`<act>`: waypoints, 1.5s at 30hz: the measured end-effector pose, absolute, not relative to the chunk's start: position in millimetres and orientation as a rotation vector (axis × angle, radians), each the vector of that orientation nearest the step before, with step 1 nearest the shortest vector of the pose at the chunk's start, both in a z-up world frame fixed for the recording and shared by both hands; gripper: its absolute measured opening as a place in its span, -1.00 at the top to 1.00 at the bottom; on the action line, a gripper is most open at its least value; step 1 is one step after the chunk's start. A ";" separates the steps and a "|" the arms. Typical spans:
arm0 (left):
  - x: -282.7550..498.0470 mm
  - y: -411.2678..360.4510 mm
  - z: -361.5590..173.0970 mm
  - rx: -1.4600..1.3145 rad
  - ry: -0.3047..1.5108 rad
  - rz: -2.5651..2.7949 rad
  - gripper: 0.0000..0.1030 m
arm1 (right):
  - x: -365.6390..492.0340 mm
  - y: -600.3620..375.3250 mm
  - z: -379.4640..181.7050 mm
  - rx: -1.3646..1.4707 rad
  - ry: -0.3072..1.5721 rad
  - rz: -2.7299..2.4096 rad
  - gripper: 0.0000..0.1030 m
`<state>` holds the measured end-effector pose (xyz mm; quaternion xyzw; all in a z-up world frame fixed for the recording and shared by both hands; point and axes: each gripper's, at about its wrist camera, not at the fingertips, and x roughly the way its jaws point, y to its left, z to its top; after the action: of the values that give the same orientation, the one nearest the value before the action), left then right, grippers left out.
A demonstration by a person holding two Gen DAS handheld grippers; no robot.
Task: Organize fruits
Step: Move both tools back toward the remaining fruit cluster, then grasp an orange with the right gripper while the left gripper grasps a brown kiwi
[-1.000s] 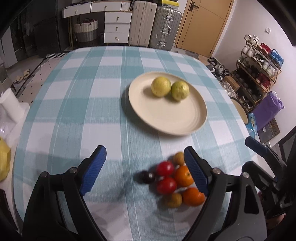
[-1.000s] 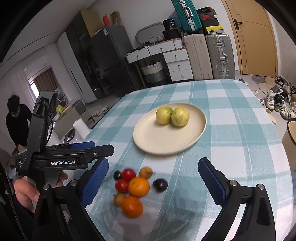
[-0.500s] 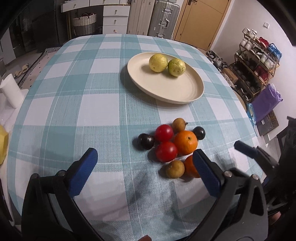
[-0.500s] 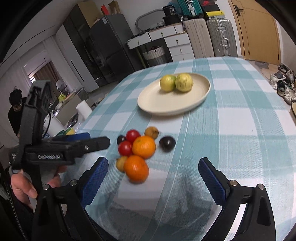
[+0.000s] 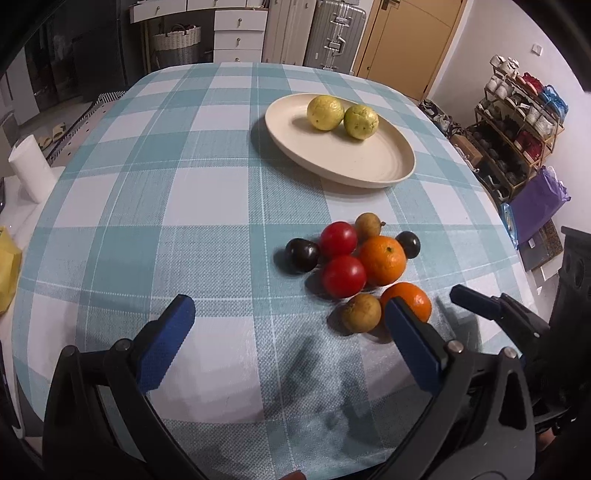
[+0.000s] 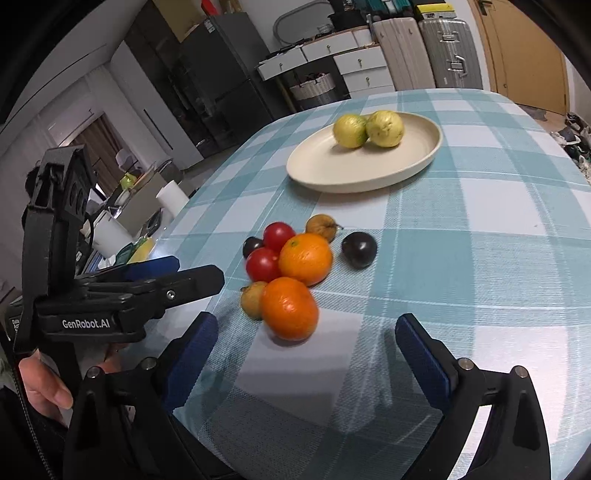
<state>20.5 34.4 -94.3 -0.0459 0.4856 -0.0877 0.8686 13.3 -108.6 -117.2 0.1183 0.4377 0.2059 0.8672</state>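
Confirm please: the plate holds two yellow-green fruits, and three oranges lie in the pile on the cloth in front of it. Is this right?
Not quite. The pile has two oranges, not three; the right wrist view shows this clearly. The plate does hold two yellow-green fruits, and the pile lies on the cloth in front of it.

Home dining room: checked tablecloth (image 5: 155, 206), suitcases (image 5: 334, 35), shoe rack (image 5: 517, 122)

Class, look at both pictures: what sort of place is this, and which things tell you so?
Most likely a lived-in home: suitcases by a door, a shoe rack, and a checked tablecloth.
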 end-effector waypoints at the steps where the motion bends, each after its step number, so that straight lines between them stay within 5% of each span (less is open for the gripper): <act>1: 19.8 35.0 -94.6 -0.098 1.016 -0.184 -0.98 | 13.7 -106.4 -118.2 0.243 0.921 0.437 -0.83; 14: 17.7 49.7 -100.6 -0.134 1.022 -0.177 -0.98 | 22.9 -100.2 -125.6 0.274 0.942 0.465 -0.31; 22: 18.9 50.7 -104.5 -0.139 1.030 -0.177 -0.98 | 24.0 -94.1 -127.0 0.248 0.949 0.492 0.27; 45: 40.3 42.7 -109.8 -0.169 1.050 -0.222 -0.98 | 18.1 -120.1 -107.0 0.296 0.874 0.468 0.29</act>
<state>40.3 42.7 -109.8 -0.0804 0.4994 -0.1055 0.8562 18.1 -120.1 -107.0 0.1414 0.4179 0.2238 0.8691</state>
